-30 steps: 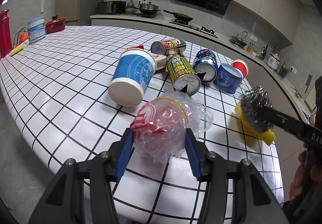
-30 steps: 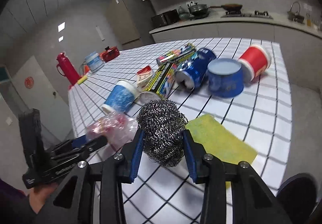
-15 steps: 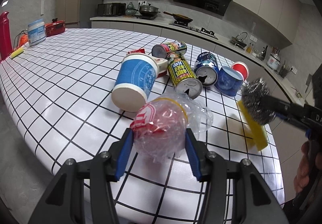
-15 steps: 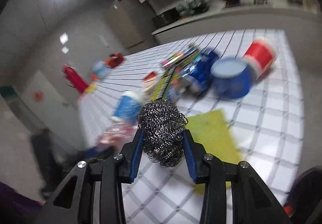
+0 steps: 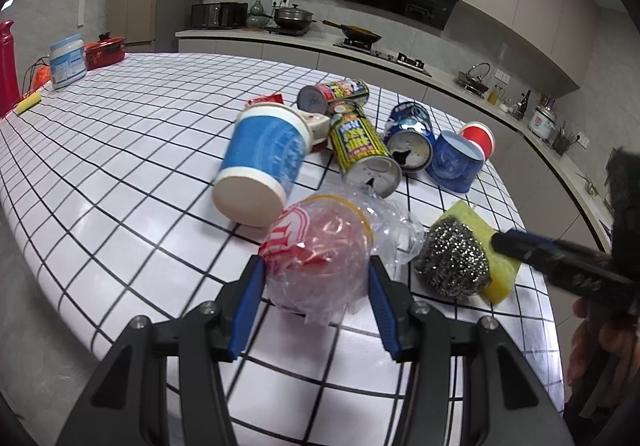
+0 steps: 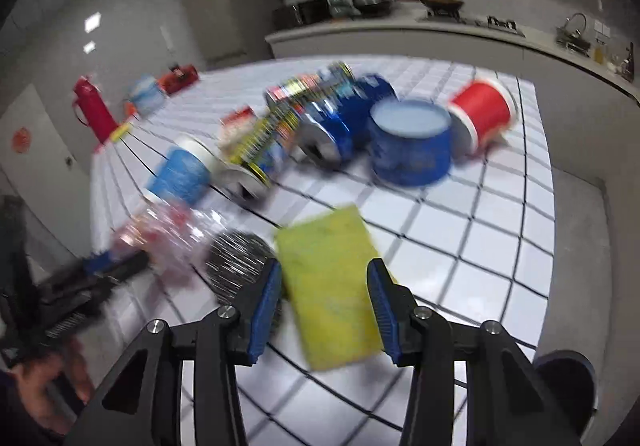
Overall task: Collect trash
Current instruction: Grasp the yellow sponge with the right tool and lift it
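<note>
— since a second ago, what has shifted?

— steel wool (image 5: 452,264) has left my right gripper (image 6: 322,306); it was pinched between the blue pads, and now it sits on the checked table (image 5: 120,173), just left of the left finger and against the yellow sponge (image 6: 332,286). my right jaws are opening, with only the sponge lying between them, not pressed. the view there is blurred, so i cannot tell whether a pad brushes the wool.

— and your left tool?

— my left gripper (image 5: 316,306) is closed on the crumpled plastic wrapper (image 5: 320,254), same hold as before, low over the table's near edge.

— what could go wrong?

— the wool rests close beside the wrapper; i judge a careless sweep of either tool could roll it off the near edge. the wrapper is slick and springy, so a loosened grip may let it pop free. behind it, the blue paper cup (image 5: 262,165) and the cans (image 5: 362,149) lie on their sides and could roll if nudged.
</note>
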A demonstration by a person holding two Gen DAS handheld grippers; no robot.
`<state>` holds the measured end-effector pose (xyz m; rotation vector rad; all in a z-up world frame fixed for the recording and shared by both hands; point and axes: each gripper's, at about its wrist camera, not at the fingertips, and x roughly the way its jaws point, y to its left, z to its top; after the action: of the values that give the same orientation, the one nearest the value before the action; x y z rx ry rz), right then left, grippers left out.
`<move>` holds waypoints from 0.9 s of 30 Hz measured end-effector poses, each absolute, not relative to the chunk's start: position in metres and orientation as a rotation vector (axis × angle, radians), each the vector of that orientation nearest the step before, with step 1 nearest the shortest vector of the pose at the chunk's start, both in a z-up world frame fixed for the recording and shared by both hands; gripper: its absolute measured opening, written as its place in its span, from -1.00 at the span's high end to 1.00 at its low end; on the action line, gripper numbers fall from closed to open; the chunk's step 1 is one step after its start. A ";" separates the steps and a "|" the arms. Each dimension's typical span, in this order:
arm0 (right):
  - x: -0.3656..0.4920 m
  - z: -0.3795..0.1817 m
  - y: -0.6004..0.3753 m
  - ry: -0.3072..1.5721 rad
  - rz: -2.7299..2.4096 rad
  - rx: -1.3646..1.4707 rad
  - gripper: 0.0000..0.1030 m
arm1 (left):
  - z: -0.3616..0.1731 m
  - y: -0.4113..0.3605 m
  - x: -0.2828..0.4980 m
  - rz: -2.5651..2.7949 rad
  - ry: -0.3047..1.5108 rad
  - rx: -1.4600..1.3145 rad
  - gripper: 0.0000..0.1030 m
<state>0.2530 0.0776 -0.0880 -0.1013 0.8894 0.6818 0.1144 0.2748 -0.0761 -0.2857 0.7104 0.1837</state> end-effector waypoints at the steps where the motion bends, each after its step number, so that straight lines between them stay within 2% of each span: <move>1: 0.255 -0.094 0.079 0.891 0.672 -0.124 0.08 | -0.077 0.273 0.115 0.181 0.713 -0.283 -0.02; 2: 0.255 -0.095 0.077 0.883 0.685 -0.128 0.02 | -0.077 0.271 0.116 0.177 0.715 -0.283 -0.02; 3: 0.255 -0.097 0.075 0.880 0.691 -0.136 -0.16 | -0.078 0.269 0.117 0.175 0.718 -0.282 -0.02; 4: 0.254 -0.097 0.077 0.880 0.716 -0.138 -0.24 | -0.078 0.268 0.118 0.177 0.721 -0.280 -0.02; 7: 0.251 -0.092 0.079 0.827 0.690 -0.185 -0.33 | -0.076 0.269 0.118 0.181 0.720 -0.281 -0.02; 8: 0.252 -0.093 0.077 0.817 0.667 -0.194 -0.43 | -0.076 0.270 0.118 0.185 0.720 -0.280 -0.02; 10: 0.256 -0.099 0.078 0.850 0.667 -0.206 -0.43 | -0.075 0.270 0.118 0.192 0.718 -0.280 -0.02; 14: 0.258 -0.088 0.063 0.795 0.653 -0.149 -0.43 | -0.074 0.274 0.116 0.205 0.715 -0.283 -0.02; 20: 0.255 -0.109 0.071 0.875 0.701 -0.223 -0.43 | -0.075 0.274 0.116 0.210 0.713 -0.294 -0.02; 21: 0.254 -0.113 0.073 0.881 0.705 -0.236 -0.23 | -0.075 0.272 0.116 0.209 0.713 -0.291 -0.02; 23: 0.251 -0.112 0.074 0.858 0.677 -0.251 -0.01 | -0.075 0.270 0.116 0.203 0.716 -0.290 -0.02; 27: 0.253 -0.091 0.066 0.804 0.650 -0.184 0.03 | -0.074 0.270 0.116 0.204 0.712 -0.293 -0.02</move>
<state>0.2532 0.0656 -0.0906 -0.1837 0.8038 0.6505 0.1160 0.2705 -0.0741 -0.2929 0.7123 0.2037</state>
